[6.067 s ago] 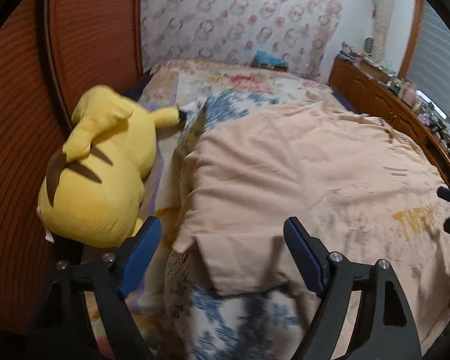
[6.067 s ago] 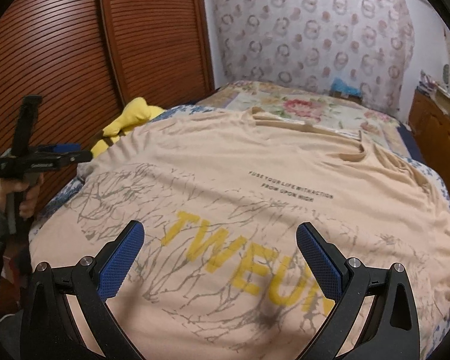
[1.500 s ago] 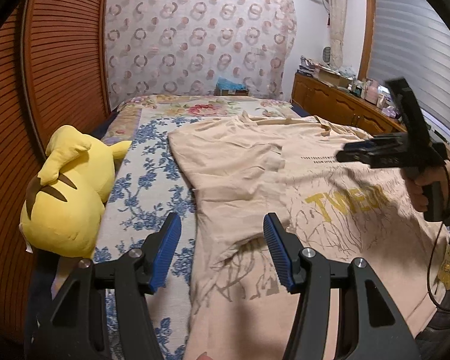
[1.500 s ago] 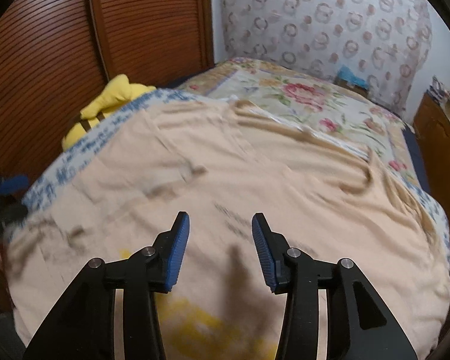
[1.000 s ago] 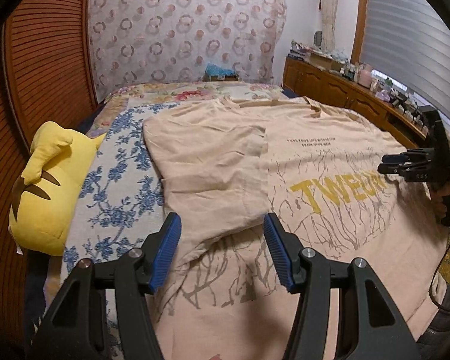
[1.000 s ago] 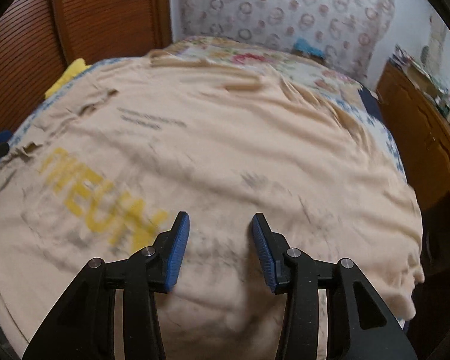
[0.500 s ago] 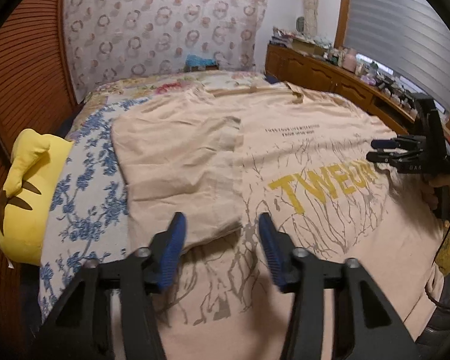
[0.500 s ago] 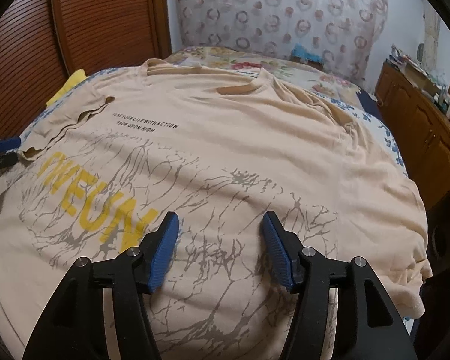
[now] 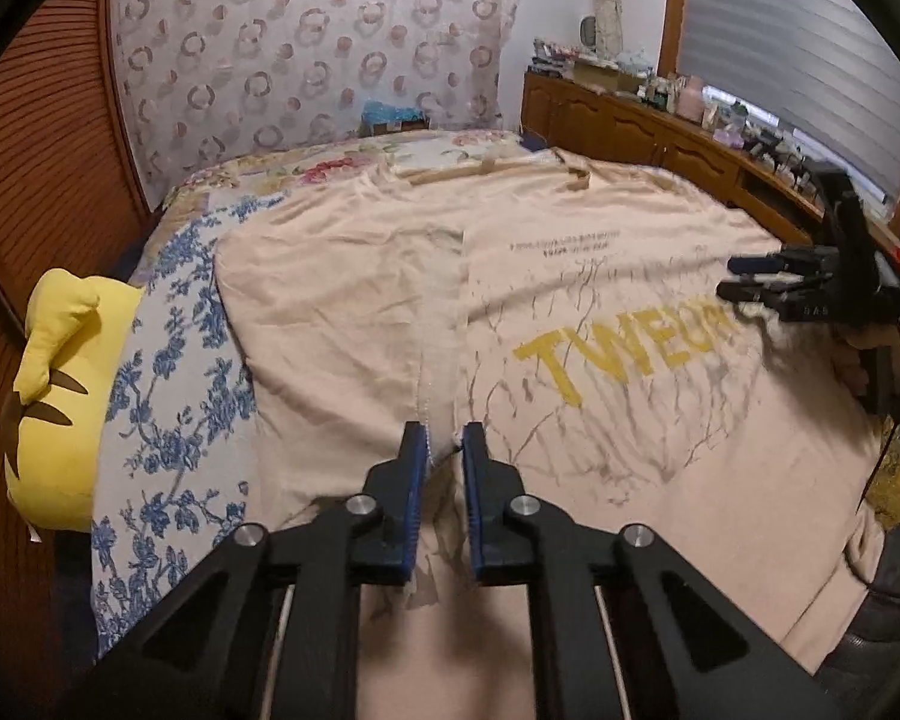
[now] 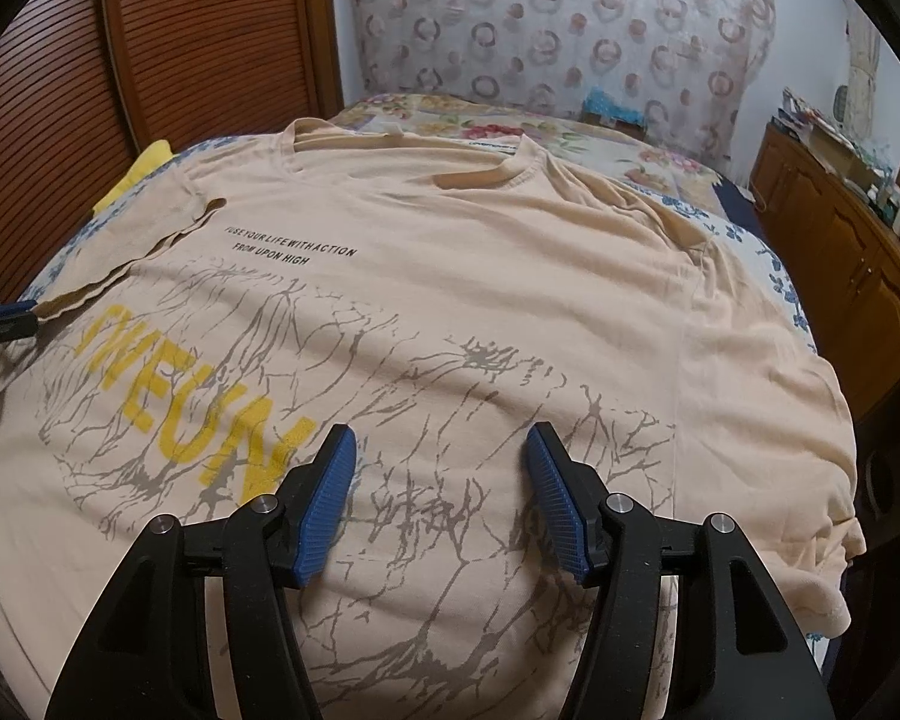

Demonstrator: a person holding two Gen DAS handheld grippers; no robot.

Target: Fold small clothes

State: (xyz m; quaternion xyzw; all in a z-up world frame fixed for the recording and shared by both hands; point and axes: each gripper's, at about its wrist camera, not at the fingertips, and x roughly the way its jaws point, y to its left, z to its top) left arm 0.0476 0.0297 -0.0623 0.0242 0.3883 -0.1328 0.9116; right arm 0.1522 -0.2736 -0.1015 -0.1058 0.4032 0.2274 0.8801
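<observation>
T-shirt (image 9: 600, 324) flat on bed (image 9: 168, 372). Left hand-held gripper (image 9: 444, 450) narrow, jaws closing on folded-over edge between them. Right hand-held gripper (image 10: 441, 468) wide over shirt; right hem beyond it free.

The t-shirt (image 9: 600, 324) lies spread flat on the bed (image 9: 174, 372), its one side folded inward so that the folded edge runs straight ahead of the left tool (image 9: 444, 450), whose jaws are closing with that edge's near corner between them. To the left of this tool, past a bare strip of bed, a plush toy (image 9: 54, 396) lies at the bed's edge against the wardrobe (image 9: 36, 138). The right tool (image 10: 441, 474) hangs over the shirt's lower part, with the collar (image 10: 480, 177) far ahead of it and a sideboard (image 10: 840, 252) beyond the bed to its right.
</observation>
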